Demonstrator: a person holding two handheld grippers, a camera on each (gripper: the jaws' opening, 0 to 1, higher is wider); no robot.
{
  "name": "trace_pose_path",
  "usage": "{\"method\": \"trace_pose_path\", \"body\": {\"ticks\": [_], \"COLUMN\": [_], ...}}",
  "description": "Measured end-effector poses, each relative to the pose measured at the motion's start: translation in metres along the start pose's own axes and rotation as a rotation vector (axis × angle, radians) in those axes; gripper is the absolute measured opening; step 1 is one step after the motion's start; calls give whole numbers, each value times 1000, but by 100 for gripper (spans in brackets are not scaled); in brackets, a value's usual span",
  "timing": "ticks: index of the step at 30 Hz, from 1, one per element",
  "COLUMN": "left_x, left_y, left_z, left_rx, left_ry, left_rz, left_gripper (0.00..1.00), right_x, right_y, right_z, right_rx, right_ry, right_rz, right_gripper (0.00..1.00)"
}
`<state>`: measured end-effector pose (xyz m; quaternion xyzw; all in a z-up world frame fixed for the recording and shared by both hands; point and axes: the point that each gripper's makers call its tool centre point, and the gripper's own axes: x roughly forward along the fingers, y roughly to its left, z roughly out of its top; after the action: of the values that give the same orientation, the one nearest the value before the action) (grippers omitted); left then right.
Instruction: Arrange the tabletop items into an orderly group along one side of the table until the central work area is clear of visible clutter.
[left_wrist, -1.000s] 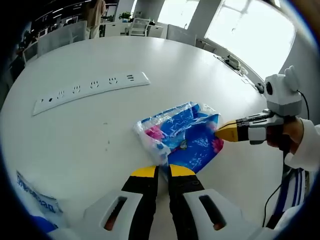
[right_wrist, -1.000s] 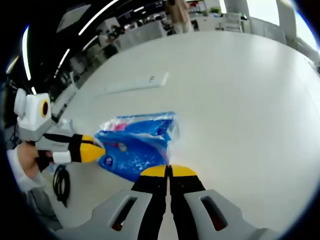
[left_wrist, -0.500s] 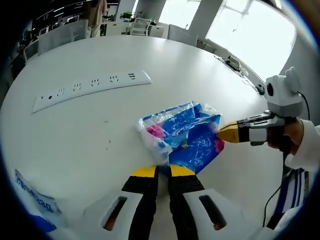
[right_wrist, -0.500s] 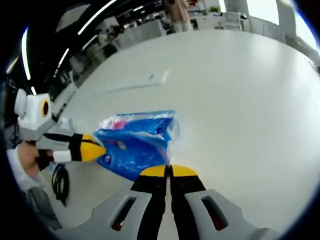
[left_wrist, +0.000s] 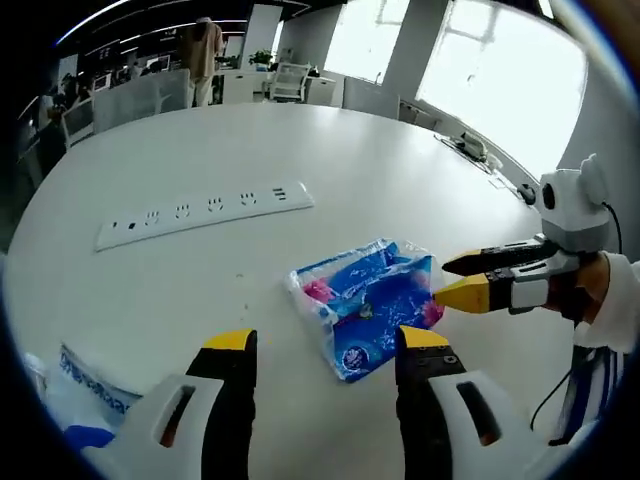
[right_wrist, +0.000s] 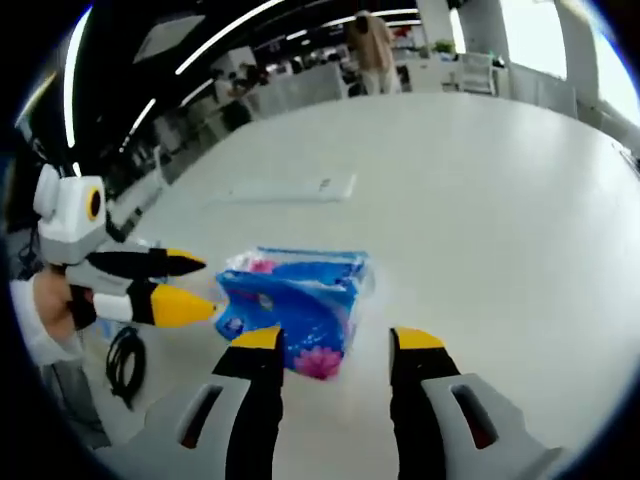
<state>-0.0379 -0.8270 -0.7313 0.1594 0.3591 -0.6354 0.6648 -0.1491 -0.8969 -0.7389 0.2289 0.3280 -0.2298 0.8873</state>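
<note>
Now, from left to right in the left gripper view: one white bag (left_wrist: 85, 385) at the worktop (left_wrist: 400, 170) edge, one power strip (left_wrist: 205, 210), the left gripper (left_wrist: 325, 345) with jaws spread, one blue packet (left_wrist: 365, 300) lying flat, then the right gripper (right_wrist: 335, 345), jaws spread too.

Print on the blue packet (left_wrist: 367, 308) is too small to read

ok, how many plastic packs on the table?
2: the blue pack mid-table between both open tongs, and a second pack at the near-left edge in the left gripper view. More may be hidden.
</note>
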Motion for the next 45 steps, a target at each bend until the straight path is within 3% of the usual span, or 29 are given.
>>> {"method": "trace_pose_path", "body": {"ticks": [6, 17, 23, 36, 42, 45], "left_x": [-21, -70, -94, -122, -141, -149], "left_y": [-9, -6, 9, 30, 27, 26], "left_z": [-3, -23, -37, -55, -64, -77], "left_rx": [27, 35, 27, 5, 11, 3], "left_ry": [-13, -27, -32, -34, -61, -68], "left_rz": [4, 33, 61, 102, 93, 88], "left_gripper": [66, 70, 71, 69, 69, 69], "right_x": [-22, -54, -64, -72, -78, -82], "right_y": [4, 22, 30, 37, 52, 57], "right_z": [-6, -23, -30, -36, -34, -40], "right_rx": [25, 24, 41, 63, 120, 112], "right_ry": [-27, -58, -71, -82, -121, -122], "right_rz": [-9, 0, 2, -2, 49, 61], "right_gripper": [51, 49, 49, 47, 46, 46]}}
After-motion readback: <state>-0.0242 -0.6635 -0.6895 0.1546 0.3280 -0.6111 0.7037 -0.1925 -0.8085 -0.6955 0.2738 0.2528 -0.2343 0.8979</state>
